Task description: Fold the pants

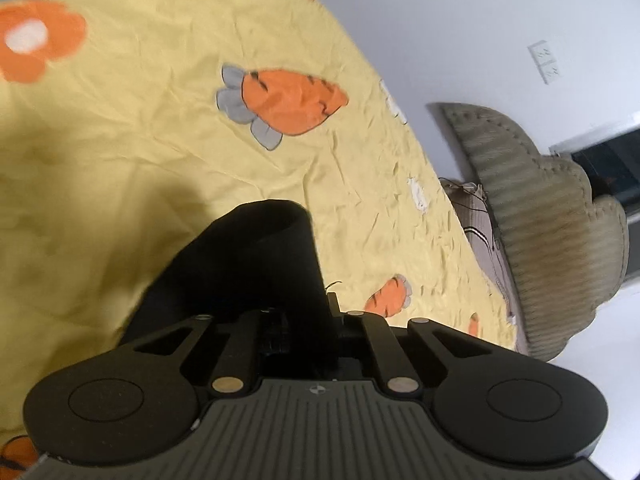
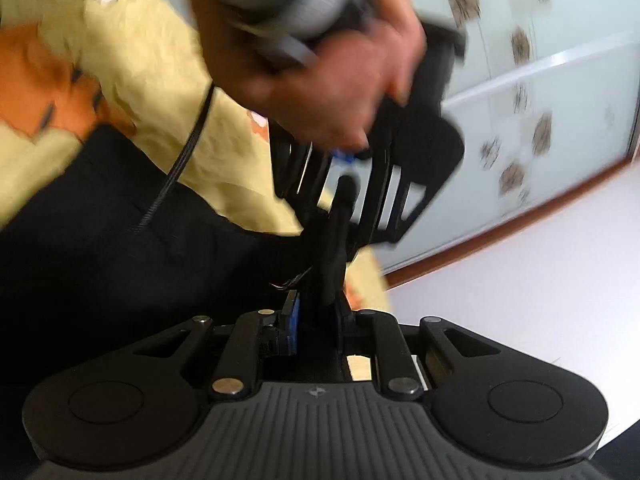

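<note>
A: Left wrist view. Pants (image 1: 248, 264): black cloth, a rolled or folded hem standing up just ahead of the left hand-held gripper (image 1: 308, 320). Fingers mostly hidden under the fabric; jaws clenched on the pants.

B: Surface?

A: Yellow bed sheet (image 1: 160, 140) with orange carrot prints, wrinkled. Gripper tilts down toward it. Beyond the gripper's right side, a ribbed grey-green cushion (image 1: 540, 220) against a white wall.

B: Right wrist view?

A: Blurred. Pants (image 2: 100, 240) spread dark over the sheet (image 2: 160, 72), left of and ahead of the right hand-held gripper (image 2: 320, 312). A twisted strand of black cloth runs up from between its jaws; they are clamped on the pants.

B: Anything ahead?

A: A person's hand (image 2: 332, 92) wrapped round the other gripper, directly ahead and above, that gripper's jaws touching the same strand. A black cable (image 2: 188, 148) hangs to its left.
</note>
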Demonstrator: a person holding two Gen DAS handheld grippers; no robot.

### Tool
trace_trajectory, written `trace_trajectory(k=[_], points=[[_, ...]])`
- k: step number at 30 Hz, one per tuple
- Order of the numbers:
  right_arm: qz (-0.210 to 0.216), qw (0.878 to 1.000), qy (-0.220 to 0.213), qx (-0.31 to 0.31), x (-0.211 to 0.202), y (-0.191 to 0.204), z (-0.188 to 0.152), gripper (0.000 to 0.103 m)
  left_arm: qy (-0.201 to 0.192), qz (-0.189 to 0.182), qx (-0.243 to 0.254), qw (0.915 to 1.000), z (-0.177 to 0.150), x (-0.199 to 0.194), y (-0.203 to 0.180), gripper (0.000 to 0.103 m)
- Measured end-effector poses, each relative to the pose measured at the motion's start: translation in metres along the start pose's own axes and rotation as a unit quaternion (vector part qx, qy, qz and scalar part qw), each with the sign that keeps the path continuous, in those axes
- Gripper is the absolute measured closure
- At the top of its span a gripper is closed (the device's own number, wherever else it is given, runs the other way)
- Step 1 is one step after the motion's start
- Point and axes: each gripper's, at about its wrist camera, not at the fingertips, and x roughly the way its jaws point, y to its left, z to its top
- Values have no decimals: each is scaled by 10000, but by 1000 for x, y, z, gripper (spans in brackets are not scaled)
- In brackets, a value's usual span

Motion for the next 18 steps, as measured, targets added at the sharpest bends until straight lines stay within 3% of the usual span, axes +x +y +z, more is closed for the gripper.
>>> trace_trajectory(k=[4, 7, 9, 12, 16, 18], points=[[424, 9920, 10, 1192, -30, -49, -24, 47, -247, 170, 406, 9987, -19, -23, -2, 92], [617, 9861, 24, 1542, -53, -93, -62, 46, -410, 283, 727, 9961, -28, -35, -7, 92], [518, 9875, 396, 1435, -54, -113, -85, 46, -508, 332, 869, 9944, -34, -42, -9, 92], [903, 9824, 897, 1367, -43, -134, -114, 47, -642, 409, 1014, 9919, -43, -48, -10, 92], [1496, 9718, 845, 1617, -17, -142, -127, 47, -738, 516, 1099, 9899, -49, -50, -11, 92], [1708, 9686, 887, 1572, -3, -140, -129, 53, -757, 569, 1175, 9885, -51, -52, -12, 91]])
